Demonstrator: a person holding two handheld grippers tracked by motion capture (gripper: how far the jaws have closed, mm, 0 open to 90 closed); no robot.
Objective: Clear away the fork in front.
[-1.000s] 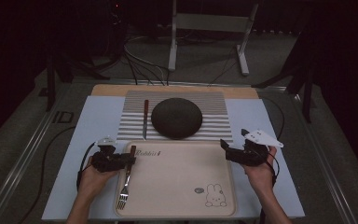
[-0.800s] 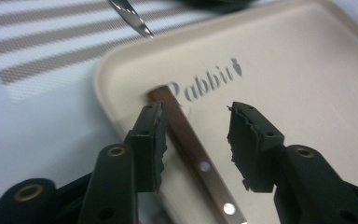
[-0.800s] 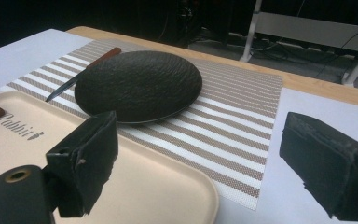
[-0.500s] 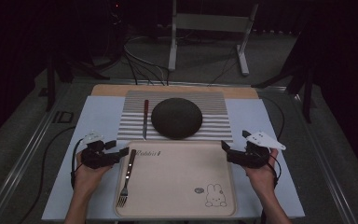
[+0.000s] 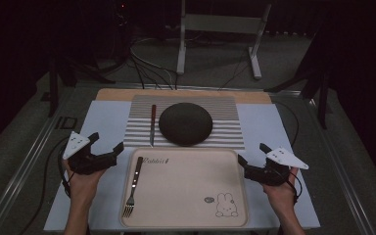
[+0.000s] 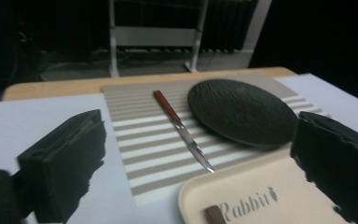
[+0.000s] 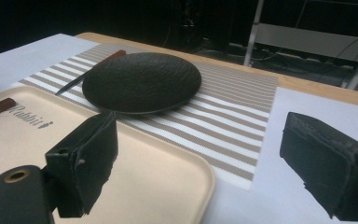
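A: What is the thing in hand, and where does it lie?

B: I read it as the fork (image 5: 132, 188): steel tines, dark brown handle. It lies flat on the left strip of the tray (image 5: 191, 196), tines toward me, handle end near the printed word "Rabbit". From the left gripper view I see just the tip of that handle (image 6: 214, 214) at the tray's near rim.

A: And the left gripper?

B: My left gripper (image 5: 106, 146) sits just left of the tray's far-left corner. Its jaws have just been opening and stand spread wide, nothing between them; the fork is free, a little apart.

A: The right gripper?

B: My right gripper (image 5: 250, 154) is at the tray's right edge, jaws spread; one jaw hangs over the tray's rim, the other over the white sheet (image 5: 279, 127), pinching nothing.

A: Edges and open room?

B: The tray has a raised rim with rounded corners, and its middle is bare save a rabbit print near the front right. Beyond it lies a striped mat (image 5: 225, 137) bearing a dark plate (image 5: 185, 123) and, just left of the plate, a knife (image 5: 152, 125); the knife's tip stops short of the tray. White sheet lies bare on both flanks of the mat and tray.
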